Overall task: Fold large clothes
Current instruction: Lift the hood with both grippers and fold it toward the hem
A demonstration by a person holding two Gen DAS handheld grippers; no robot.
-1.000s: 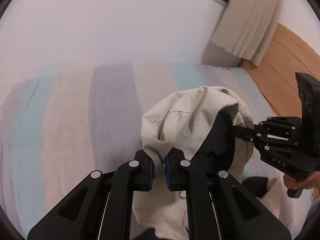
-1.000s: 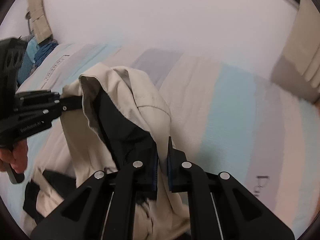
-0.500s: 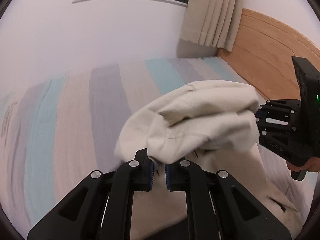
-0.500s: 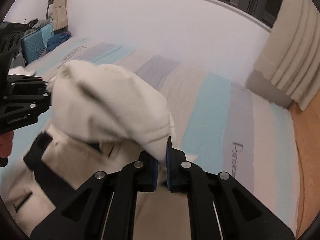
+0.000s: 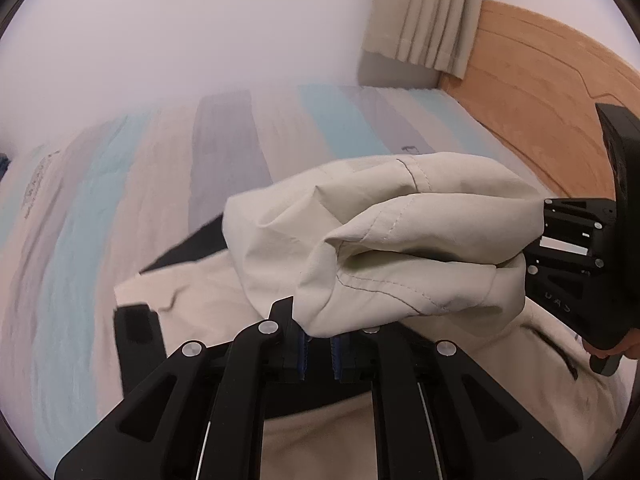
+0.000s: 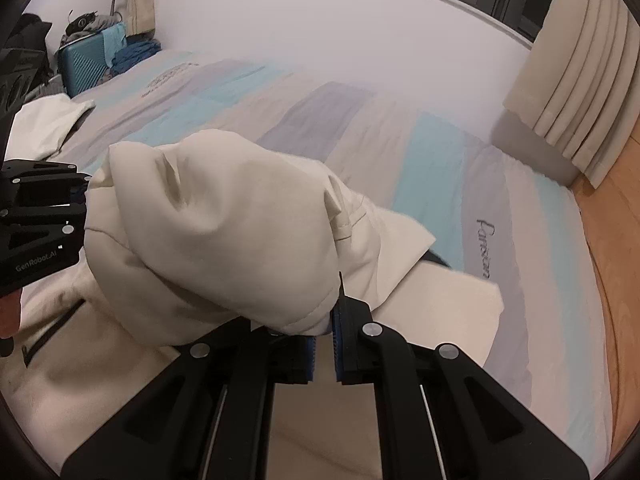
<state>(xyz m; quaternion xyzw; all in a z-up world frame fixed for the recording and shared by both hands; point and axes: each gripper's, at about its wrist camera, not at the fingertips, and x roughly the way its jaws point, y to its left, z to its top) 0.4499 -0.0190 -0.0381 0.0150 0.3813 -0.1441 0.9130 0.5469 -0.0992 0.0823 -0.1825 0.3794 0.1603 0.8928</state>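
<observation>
A large cream jacket [image 5: 384, 236] with black lining lies on the striped bed. One edge of it is lifted into a bulging fold stretched between both grippers, above the flat part [image 5: 192, 292] of the jacket. My left gripper [image 5: 319, 340] is shut on the fold's near corner. In the left wrist view the right gripper [image 5: 560, 236] grips the far end of the fold. In the right wrist view my right gripper [image 6: 324, 336] is shut on the jacket [image 6: 224, 224]. There the left gripper [image 6: 76, 200] holds the other end at the left. A zipped pocket [image 6: 52, 332] shows on the flat part.
The bed cover [image 6: 440, 152] has blue, grey and beige stripes. A wooden headboard [image 5: 532, 92] and a curtain [image 5: 424, 12] stand at the right. At the far left are a teal suitcase [image 6: 82, 64] with piled clothes and a white cloth [image 6: 48, 124] on the bed.
Both grippers have carried the jacket's edge across the bed. The fabric hung down bunched with its black lining showing; now it stretches as a fold over the flat part of the jacket.
</observation>
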